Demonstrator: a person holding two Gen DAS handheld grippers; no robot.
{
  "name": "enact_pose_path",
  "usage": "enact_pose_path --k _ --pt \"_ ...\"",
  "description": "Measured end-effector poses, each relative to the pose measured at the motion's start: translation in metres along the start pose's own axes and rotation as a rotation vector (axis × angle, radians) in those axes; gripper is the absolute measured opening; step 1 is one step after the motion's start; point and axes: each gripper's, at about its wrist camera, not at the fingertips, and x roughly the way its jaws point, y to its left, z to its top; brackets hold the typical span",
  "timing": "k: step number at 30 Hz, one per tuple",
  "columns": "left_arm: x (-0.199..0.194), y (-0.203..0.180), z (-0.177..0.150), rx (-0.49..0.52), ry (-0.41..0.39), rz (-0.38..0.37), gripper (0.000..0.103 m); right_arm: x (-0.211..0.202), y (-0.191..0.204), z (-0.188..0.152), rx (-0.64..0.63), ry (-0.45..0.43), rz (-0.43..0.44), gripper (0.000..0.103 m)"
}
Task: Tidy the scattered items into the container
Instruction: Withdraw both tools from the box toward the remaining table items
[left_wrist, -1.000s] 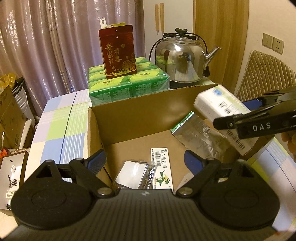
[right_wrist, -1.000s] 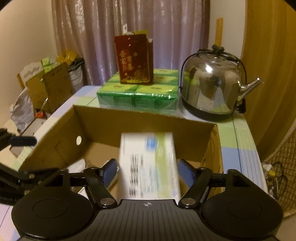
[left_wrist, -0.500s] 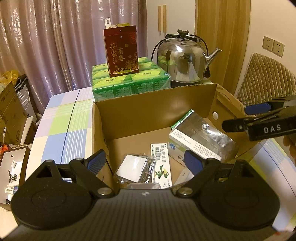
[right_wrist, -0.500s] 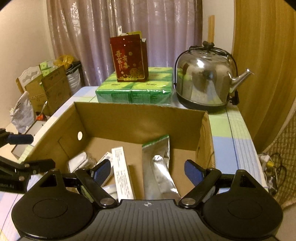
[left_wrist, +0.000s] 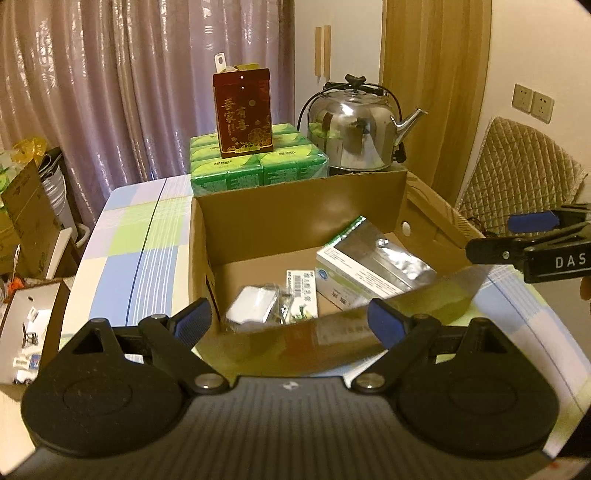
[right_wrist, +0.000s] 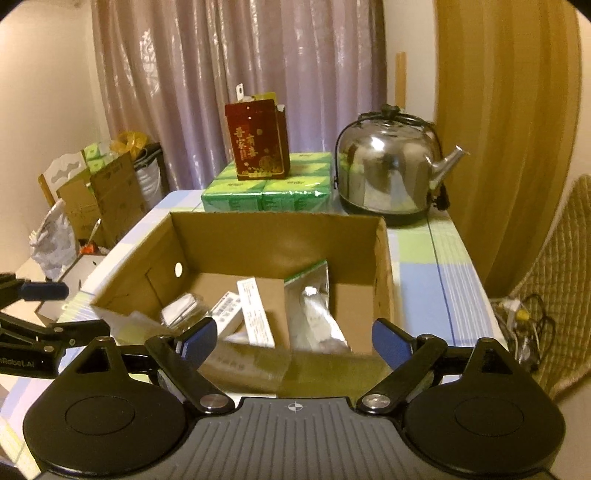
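Note:
An open cardboard box (left_wrist: 295, 206) (right_wrist: 273, 236) stands on the checked tablecloth. Inside lie a silver foil pouch (left_wrist: 384, 254) (right_wrist: 314, 310), a white-and-green medicine box (left_wrist: 354, 280) (right_wrist: 255, 314), a narrow white carton (left_wrist: 301, 295) and a small clear-wrapped packet (left_wrist: 255, 304) (right_wrist: 181, 310). My left gripper (left_wrist: 290, 319) is open and empty at the box's near wall. My right gripper (right_wrist: 293, 338) is open and empty at its side of the box; it also shows at the right of the left wrist view (left_wrist: 532, 240).
Behind the box stand green tissue packs (left_wrist: 258, 166) with a red tin (left_wrist: 242, 112) on top and a steel kettle (left_wrist: 354, 129). A padded chair (left_wrist: 517, 170) is on the right. Cartons and bags (right_wrist: 96, 195) crowd the floor on the left.
The right gripper let go of the white-and-green box, which dropped into the cardboard box beside the foil pouch. Both grippers have since drawn back from the box.

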Motion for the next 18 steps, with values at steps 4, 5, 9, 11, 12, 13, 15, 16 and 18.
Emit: enact_pose_path --k 4,5,9,11,12,13,15,16,18 --pt "-0.018 -0.005 -0.018 -0.013 0.015 0.000 0.089 -0.016 0.000 -0.016 0.017 0.015 0.001 0.090" --pt "-0.022 -0.006 -0.023 -0.017 0.020 0.001 0.089 -0.021 0.000 -0.020 0.022 0.017 -0.001 0.091" --pt "-0.036 -0.007 -0.043 -0.045 0.034 0.004 0.089 -0.034 -0.005 -0.039 0.049 0.041 -0.009 0.091" --pt "-0.043 -0.007 -0.054 -0.059 0.045 0.007 0.089 -0.039 -0.009 -0.049 0.062 0.058 -0.016 0.092" --pt "-0.045 -0.007 -0.059 -0.066 0.052 0.007 0.089 -0.042 -0.011 -0.054 0.075 0.064 -0.019 0.092" --pt "-0.048 -0.007 -0.064 -0.074 0.061 0.007 0.089 -0.045 -0.014 -0.058 0.087 0.069 -0.021 0.092" --pt "-0.052 -0.008 -0.074 -0.082 0.075 0.008 0.089 -0.050 -0.018 -0.066 0.102 0.079 -0.030 0.093" --pt "-0.054 -0.008 -0.079 -0.085 0.081 0.009 0.089 -0.052 -0.020 -0.069 0.105 0.083 -0.034 0.093" --pt "-0.059 -0.008 -0.088 -0.094 0.091 0.011 0.089 -0.058 -0.022 -0.076 0.105 0.093 -0.039 0.093"
